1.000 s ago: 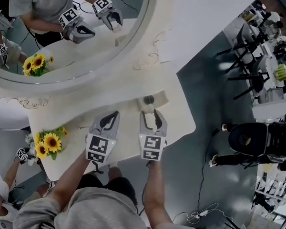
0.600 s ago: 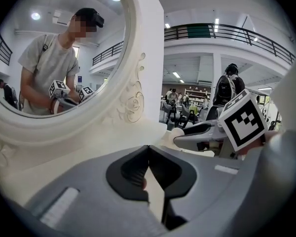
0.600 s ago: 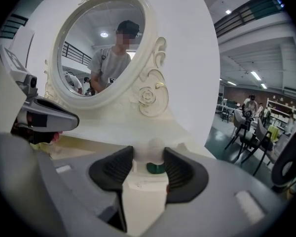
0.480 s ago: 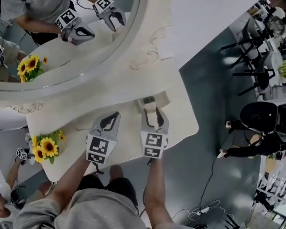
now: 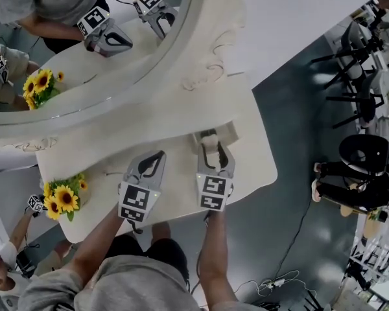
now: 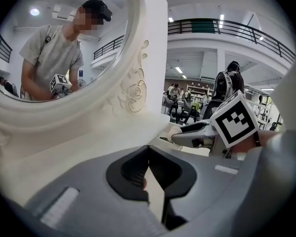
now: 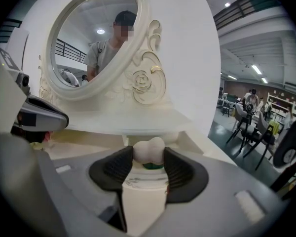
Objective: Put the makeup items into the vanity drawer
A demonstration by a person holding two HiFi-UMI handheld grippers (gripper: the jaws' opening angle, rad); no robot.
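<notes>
At drawer [image 5: 228,133] on vanity [image 5: 253,167]: clamps pale rounded item [image 7: 148,151], perhaps a sponge, between right gripper [image 5: 214,151] jaws set wide; holds left gripper [image 5: 157,155] alongside, jaws together, empty.

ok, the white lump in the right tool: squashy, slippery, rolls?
Probably soft: the white lump looks matte and bulges where the right tool grips it. Likely light, since it looks spongy. Its rounded lobes suggest it could roll if set down loose.
</notes>
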